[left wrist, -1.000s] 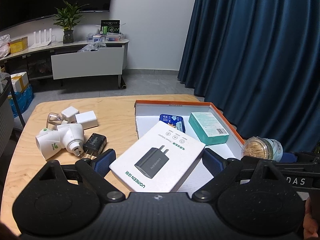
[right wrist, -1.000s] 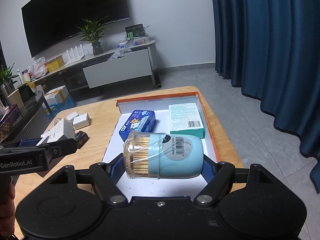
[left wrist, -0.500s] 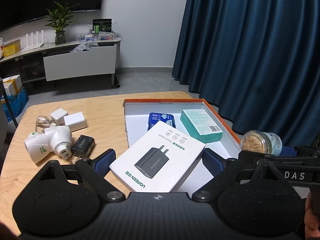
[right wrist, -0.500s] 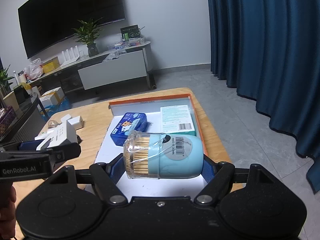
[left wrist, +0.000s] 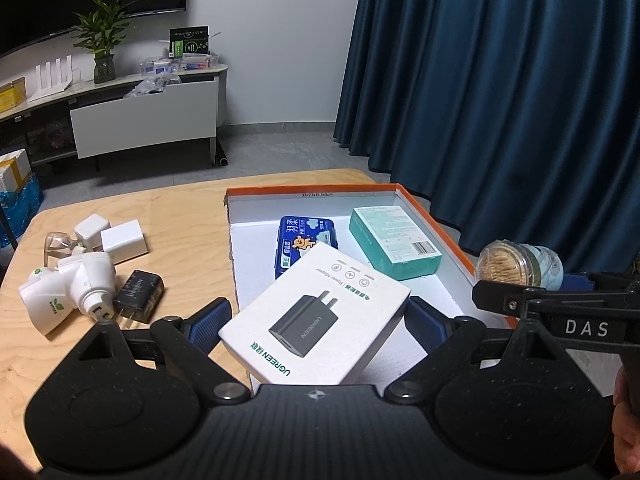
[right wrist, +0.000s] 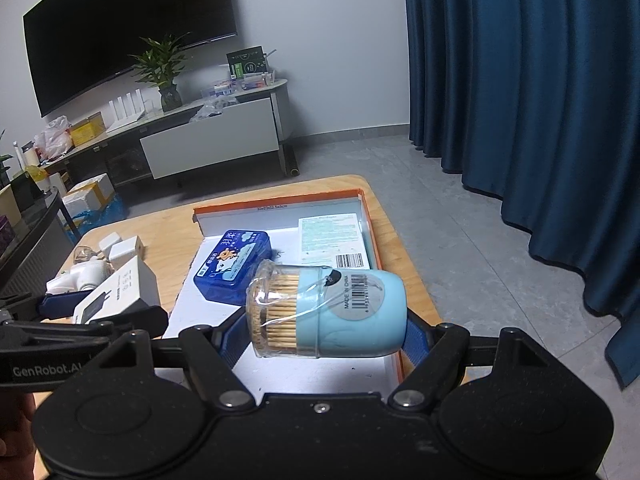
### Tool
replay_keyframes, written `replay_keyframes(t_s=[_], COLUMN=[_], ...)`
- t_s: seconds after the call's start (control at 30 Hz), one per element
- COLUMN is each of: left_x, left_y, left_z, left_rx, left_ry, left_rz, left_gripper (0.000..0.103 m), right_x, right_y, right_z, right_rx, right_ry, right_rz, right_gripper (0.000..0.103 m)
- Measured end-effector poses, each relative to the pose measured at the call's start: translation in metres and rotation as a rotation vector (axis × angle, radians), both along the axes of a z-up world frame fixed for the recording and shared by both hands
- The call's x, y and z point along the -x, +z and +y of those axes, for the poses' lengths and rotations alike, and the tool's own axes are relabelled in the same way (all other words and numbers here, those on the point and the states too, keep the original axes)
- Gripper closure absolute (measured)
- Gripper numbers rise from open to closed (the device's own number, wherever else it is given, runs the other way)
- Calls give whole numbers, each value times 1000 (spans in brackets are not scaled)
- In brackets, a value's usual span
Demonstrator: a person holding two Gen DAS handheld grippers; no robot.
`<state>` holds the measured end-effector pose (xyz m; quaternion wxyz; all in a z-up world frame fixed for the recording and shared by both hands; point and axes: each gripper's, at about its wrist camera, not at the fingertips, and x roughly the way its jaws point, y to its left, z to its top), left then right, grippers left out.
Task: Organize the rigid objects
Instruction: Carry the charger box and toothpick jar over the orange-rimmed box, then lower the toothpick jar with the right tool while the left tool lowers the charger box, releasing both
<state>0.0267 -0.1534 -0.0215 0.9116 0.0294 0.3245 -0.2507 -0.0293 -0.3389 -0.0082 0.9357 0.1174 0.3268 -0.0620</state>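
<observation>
My left gripper (left wrist: 318, 320) is shut on a white charger box (left wrist: 316, 316) printed with a black plug, held flat above the near left part of the orange-rimmed tray (left wrist: 312, 191). My right gripper (right wrist: 326, 332) is shut on a light blue toothpick jar (right wrist: 332, 312) lying sideways, over the tray's near end (right wrist: 280, 372). Inside the tray lie a blue tin (left wrist: 306, 240) and a teal box (left wrist: 394, 242). The jar (left wrist: 520, 266) and right gripper also show at the right of the left wrist view.
On the wooden table (left wrist: 180, 216) left of the tray lie white plug adapters (left wrist: 68, 288), two small white chargers (left wrist: 120, 236) and a black charger (left wrist: 138, 294). Blue curtains (left wrist: 500, 100) hang on the right. A TV cabinet (left wrist: 144, 116) stands across the floor.
The left gripper with the charger box has drifted right and a little down over the tray. The right gripper with the jar has barely moved.
</observation>
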Motion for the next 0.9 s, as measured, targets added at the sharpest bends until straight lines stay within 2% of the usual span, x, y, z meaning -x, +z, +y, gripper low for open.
replay_keyframes(t_s=[0.9], left_x=[-18], left_y=[-15], left_z=[-25], left_rx=[-40], left_ry=[-42], left_rz=[28], left_gripper=[8], right_x=[-43], right_y=[-7], right_z=[-9], right_rx=[17], right_ry=[14], right_rz=[28], right_gripper=[12])
